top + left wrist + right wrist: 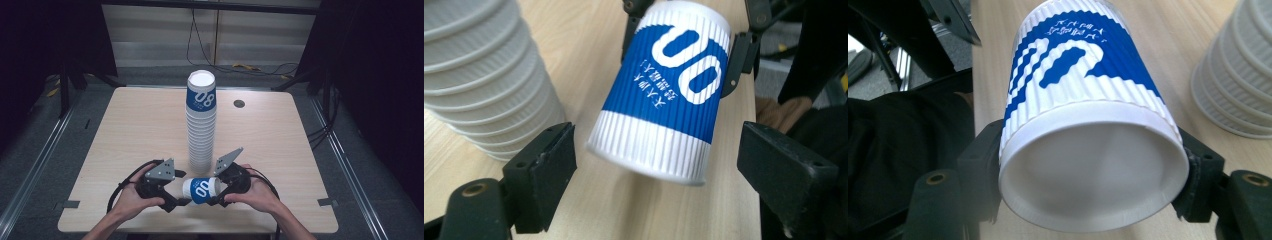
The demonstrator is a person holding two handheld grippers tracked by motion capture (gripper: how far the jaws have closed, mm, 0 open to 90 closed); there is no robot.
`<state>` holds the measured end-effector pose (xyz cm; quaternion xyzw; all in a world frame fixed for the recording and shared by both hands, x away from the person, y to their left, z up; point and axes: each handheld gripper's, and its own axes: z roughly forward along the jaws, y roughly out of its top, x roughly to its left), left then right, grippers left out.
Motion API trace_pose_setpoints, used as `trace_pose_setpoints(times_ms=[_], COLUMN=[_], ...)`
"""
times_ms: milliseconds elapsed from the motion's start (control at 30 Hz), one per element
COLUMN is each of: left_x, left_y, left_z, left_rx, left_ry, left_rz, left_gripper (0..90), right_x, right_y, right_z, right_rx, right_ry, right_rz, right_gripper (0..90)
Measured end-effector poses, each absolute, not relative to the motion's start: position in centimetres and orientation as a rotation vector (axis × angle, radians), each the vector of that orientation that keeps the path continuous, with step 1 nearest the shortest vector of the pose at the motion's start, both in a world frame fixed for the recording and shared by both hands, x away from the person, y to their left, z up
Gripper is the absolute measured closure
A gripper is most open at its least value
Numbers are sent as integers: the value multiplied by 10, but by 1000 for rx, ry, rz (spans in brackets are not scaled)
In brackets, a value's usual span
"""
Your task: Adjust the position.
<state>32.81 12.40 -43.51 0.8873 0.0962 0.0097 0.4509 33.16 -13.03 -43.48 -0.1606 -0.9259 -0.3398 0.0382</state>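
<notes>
Although the light wooden table (130, 135) is wide, all the work happens near its front edge, where the person sits. On the table stands a tall stack of white ribbed paper cups (201, 130), upright, with a blue-banded cup on its top. Just in front of the foot of this stack, a single blue and white ribbed paper cup (201, 191) is held on its side, slightly above the table surface as far as I can judge.

The right gripper (220, 196) is clamped on this cup near its open mouth; in the right gripper view its two black jaws press on both sides of the rim (1093, 175). The left gripper (179, 200) is at the closed bottom end of the cup, and in the left gripper view its jaws stand apart, one on each side of the cup base (649, 155), with a clear gap, so they do not touch it.

I judge that the step in hand is a passing of the cup between the two grippers. The next move calls for the left jaws to come together on the base, squarely and gently, because the thin paper wall can dent, and only then for the right jaws to let go.
</notes>
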Motion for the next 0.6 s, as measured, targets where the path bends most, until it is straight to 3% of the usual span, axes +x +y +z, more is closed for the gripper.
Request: trace_pose_setpoints(times_ms=[600], left_x=[335], left_y=[144], left_z=[-445], left_rx=[1980], left_ry=[351], left_rz=[34], left_gripper=[177], right_x=[332], right_y=[-151], right_z=[-437], right_rx=[-636], right_ry=[-2779], right_rz=[-1254], right_gripper=[291])
